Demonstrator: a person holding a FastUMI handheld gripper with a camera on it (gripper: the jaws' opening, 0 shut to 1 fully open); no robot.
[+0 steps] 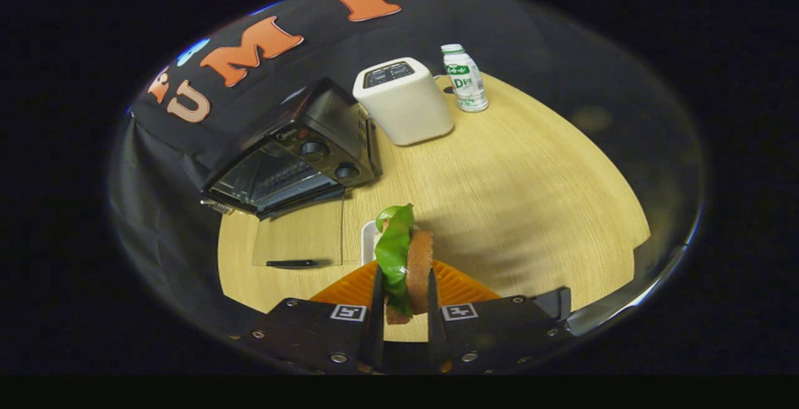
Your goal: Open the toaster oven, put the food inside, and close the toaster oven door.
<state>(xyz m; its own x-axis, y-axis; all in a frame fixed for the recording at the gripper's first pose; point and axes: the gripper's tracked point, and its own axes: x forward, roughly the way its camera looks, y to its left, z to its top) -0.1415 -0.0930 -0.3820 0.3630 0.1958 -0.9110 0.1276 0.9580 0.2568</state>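
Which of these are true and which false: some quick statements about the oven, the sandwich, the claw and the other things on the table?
1. The toaster oven door is open, lying flat on the table. True.
2. The claw is open and holds nothing. False: it is shut on the sandwich.
3. The sandwich shows a green leaf beside brown bread. True.
4. The bottle lies on its side. False: it stands upright beside the white toaster.
5. The sandwich is already inside the oven. False: it is in the claw, above an orange tray.
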